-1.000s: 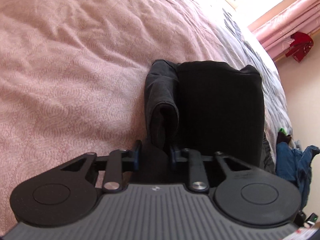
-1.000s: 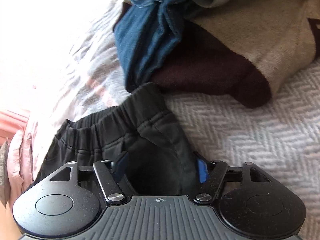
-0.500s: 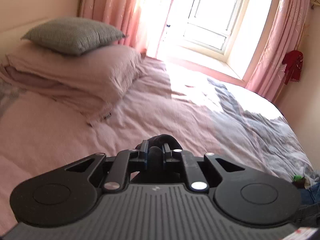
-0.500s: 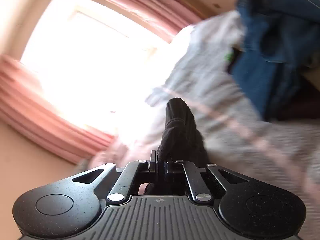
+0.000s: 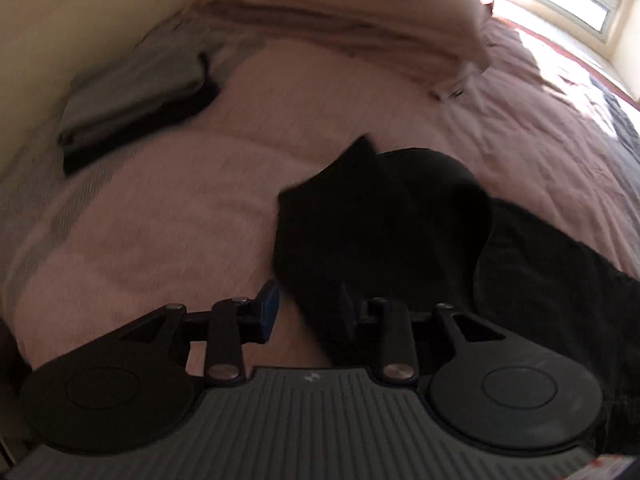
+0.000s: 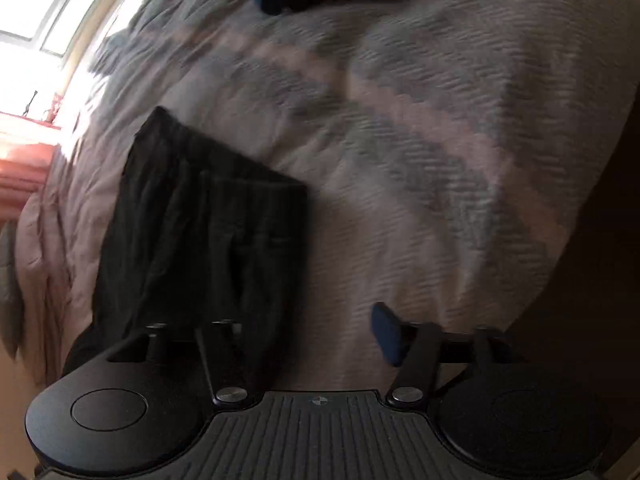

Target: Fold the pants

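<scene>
Left wrist view, black pants (image 5: 384,216) ahead, brushing right-hand opening jaw.

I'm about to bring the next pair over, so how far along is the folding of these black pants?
Mostly done: the black pants lie doubled over on the bedspread. In hand: nothing is gripped; the right tongs and left tongs are both opening, with only a fabric edge by the left pair. Left: perhaps a tidy-up, then the stack of folded clothes.
</scene>
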A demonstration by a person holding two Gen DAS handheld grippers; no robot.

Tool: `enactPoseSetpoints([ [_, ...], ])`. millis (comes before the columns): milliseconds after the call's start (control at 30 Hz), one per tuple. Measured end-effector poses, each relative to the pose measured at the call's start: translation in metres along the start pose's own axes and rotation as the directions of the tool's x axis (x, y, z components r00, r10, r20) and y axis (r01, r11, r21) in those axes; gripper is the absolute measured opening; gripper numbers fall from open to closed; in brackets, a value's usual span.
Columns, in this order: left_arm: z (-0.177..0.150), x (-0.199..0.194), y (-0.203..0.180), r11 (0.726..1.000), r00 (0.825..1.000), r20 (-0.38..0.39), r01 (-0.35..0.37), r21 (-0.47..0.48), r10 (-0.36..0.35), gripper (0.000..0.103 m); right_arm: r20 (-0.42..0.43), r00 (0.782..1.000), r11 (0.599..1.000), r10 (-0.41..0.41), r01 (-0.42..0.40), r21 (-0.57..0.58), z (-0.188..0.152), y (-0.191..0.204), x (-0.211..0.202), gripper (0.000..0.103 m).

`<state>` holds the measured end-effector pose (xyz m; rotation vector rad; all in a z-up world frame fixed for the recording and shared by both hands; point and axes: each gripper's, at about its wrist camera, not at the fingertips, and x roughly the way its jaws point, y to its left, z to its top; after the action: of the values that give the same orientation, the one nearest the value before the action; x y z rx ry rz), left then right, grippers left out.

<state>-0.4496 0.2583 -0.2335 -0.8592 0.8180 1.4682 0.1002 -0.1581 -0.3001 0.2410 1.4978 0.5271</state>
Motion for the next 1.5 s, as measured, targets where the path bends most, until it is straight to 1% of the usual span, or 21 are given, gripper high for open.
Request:
enactPoseSetpoints([
  [67, -0.008, 0.009, 0.017, 1.0, 1.0, -0.03, -0.002, -0.031, 0.002, 0.036, 0.003, 0.999, 0.997, 0.046, -0.046, 0.064, 0.01, -0.004, 0.009, 0.074],
  [133, -0.001, 0.014, 0.022, 0.998, 1.0, -0.013, 0.02, -0.055, -0.021, 0.053, 0.015, 0.999, 0.995, 0.052, -0.053, 0.09, 0.019, 0.002, 0.025, 0.074],
  [167, 0.007, 0.015, 0.021, 0.998, 0.999, 0.006, 0.039, -0.054, -0.039, 0.054, 0.024, 0.998, 0.996, 0.052, -0.054, 0.071, 0.021, 0.007, 0.028, 0.074],
  [267, 0.036, 0.027, -0.008, 0.997, 0.997, 0.036, 0.067, 0.048, -0.069, 0.065, 0.047, 0.998, 1.0, 0.03, -0.03, -0.001, 0.023, 0.023, 0.042, 0.074],
  [300, 0.042, 0.031, -0.022, 0.991, 0.995, 0.016, 0.095, 0.094, -0.097, 0.079, 0.048, 0.999, 1.0, 0.024, -0.024, -0.016, 0.025, 0.026, 0.047, 0.074],
  [400, 0.053, 0.055, -0.073, 0.959, 0.988, -0.086, 0.145, 0.242, -0.128, 0.083, 0.073, 0.997, 0.999, 0.031, -0.03, -0.021, 0.023, 0.033, 0.052, 0.074],
  [467, 0.049, 0.075, -0.108, 0.925, 0.988, -0.135, 0.117, 0.362, -0.072, 0.083, 0.091, 0.996, 0.999, 0.027, -0.025, -0.026, 0.023, 0.036, 0.057, 0.074],
  [600, 0.038, 0.112, -0.151, 0.875, 0.982, -0.167, 0.007, 0.484, 0.084, 0.083, 0.109, 0.994, 1.0, 0.02, -0.017, -0.023, 0.02, 0.037, 0.061, 0.075],
  [633, 0.037, 0.12, -0.157, 0.865, 0.978, -0.163, -0.03, 0.5, 0.128, 0.078, 0.112, 0.994, 1.0, 0.018, -0.016, -0.02, 0.019, 0.037, 0.063, 0.075],
  [667, 0.034, 0.123, -0.158, 0.858, 0.976, -0.155, -0.054, 0.511, 0.154, 0.064, 0.114, 0.993, 1.0, 0.02, -0.018, -0.017, 0.019, 0.037, 0.064, 0.075],
  [700, 0.034, 0.124, -0.154, 0.858, 0.976, -0.147, -0.063, 0.51, 0.159, 0.018, 0.116, 0.993, 0.999, 0.029, -0.027, -0.02, 0.019, 0.037, 0.066, 0.074],
  [733, 0.036, 0.123, -0.143, 0.88, 0.978, -0.16, -0.043, 0.473, 0.134, 0.005, 0.12, 0.992, 0.999, 0.032, -0.028, -0.028, 0.019, 0.037, 0.066, 0.074],
  [900, 0.041, 0.055, -0.05, 0.966, 1.0, -0.011, -0.002, 0.258, 0.005, 0.005, 0.098, 0.995, 0.996, 0.025, -0.016, -0.091, 0.018, 0.04, 0.065, 0.074],
  [1000, 0.018, 0.006, 0.038, 0.999, 1.0, 0.012, -0.01, 0.043, 0.01, 0.006, 0.062, 0.998, 0.997, 0.02, -0.015, -0.079, 0.022, 0.036, 0.061, 0.074],
  [1100, -0.028, 0.002, 0.114, 0.981, 0.99, -0.126, -0.083, -0.175, 0.061, 0.01, 0.027, 1.0, 0.994, -0.005, 0.008, -0.106, 0.029, 0.044, 0.057, 0.074],
  [1167, -0.064, 0.02, 0.146, 0.946, 0.953, -0.236, -0.242, -0.216, 0.19, 0.013, 0.036, 0.998, 0.983, -0.046, 0.051, -0.179, 0.034, 0.055, 0.052, 0.074],
  [1233, -0.088, 0.033, 0.162, 0.908, 0.894, -0.33, -0.376, -0.186, 0.303, 0.013, 0.06, 0.996, 0.964, -0.059, 0.072, -0.254, 0.041, 0.068, 0.045, 0.074],
  [1267, -0.095, 0.031, 0.164, 0.902, 0.892, -0.329, -0.385, -0.196, 0.309, 0.013, 0.078, 0.995, 0.955, -0.06, 0.08, -0.286, 0.046, 0.074, 0.042, 0.074],
  [1367, -0.088, 0.015, 0.147, 0.936, 0.954, -0.222, -0.255, -0.24, 0.203, 0.014, 0.109, 0.993, 0.932, -0.039, 0.075, -0.354, 0.063, 0.095, 0.044, 0.074],
  [1433, -0.072, 0.013, 0.125, 0.965, 0.984, -0.143, -0.14, -0.221, 0.11, 0.031, 0.124, 0.992, 0.928, -0.035, 0.079, -0.365, 0.072, 0.108, 0.052, 0.074],
  [1500, -0.05, 0.026, 0.086, 0.992, 0.998, -0.048, -0.046, -0.118, 0.04, 0.041, 0.13, 0.991, 0.925, -0.023, 0.07, -0.373, 0.079, 0.119, 0.062, 0.074],
])
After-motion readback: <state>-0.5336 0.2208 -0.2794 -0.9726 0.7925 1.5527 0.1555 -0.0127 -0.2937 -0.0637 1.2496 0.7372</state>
